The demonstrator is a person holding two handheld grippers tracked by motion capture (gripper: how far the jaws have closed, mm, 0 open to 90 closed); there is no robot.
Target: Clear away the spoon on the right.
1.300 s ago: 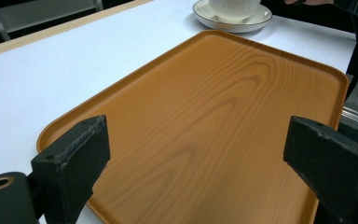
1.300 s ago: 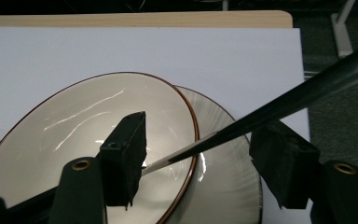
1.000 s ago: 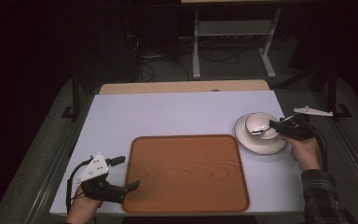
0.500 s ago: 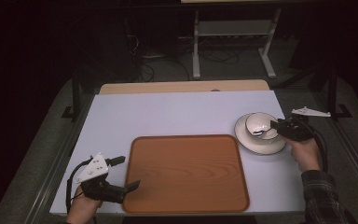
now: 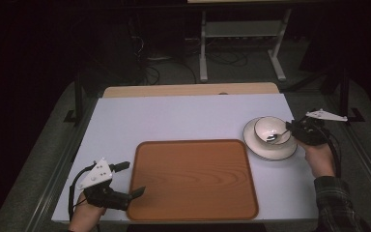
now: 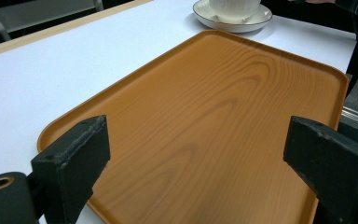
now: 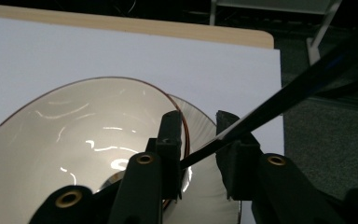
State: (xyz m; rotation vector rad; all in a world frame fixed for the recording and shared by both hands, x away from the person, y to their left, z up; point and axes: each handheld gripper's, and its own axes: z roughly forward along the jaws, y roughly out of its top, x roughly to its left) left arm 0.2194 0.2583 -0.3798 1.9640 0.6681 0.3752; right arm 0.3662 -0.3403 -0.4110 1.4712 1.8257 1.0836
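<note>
A white bowl point(image 5: 270, 126) stands on a white saucer point(image 5: 269, 152) at the table's right side, with a metal spoon point(image 5: 273, 137) lying in it. My right gripper point(image 5: 291, 129) is at the bowl's right rim. In the right gripper view the spoon's dark handle point(image 7: 307, 79) runs slantwise between the jaws of the right gripper point(image 7: 198, 119), which have just been closing; a gap still shows beside it. Bowl point(image 7: 74, 140) and saucer point(image 7: 209, 191) lie just beyond. My left gripper point(image 5: 133, 179) rests open at the left edge of the wooden tray point(image 5: 193, 179), with nothing between the jaws.
The left gripper view looks across the bare tray point(image 6: 214, 116) between the wide jaws of the left gripper point(image 6: 198, 140) toward the saucer point(image 6: 233, 21). The white tabletop point(image 5: 174, 118) ends at a wooden strip point(image 5: 188, 90). Dark floor and a metal stand lie beyond.
The right gripper's jaws have drawn closer together at the bowl's right rim, around the spoon handle. The left hand and its gripper have stayed where they were.
</note>
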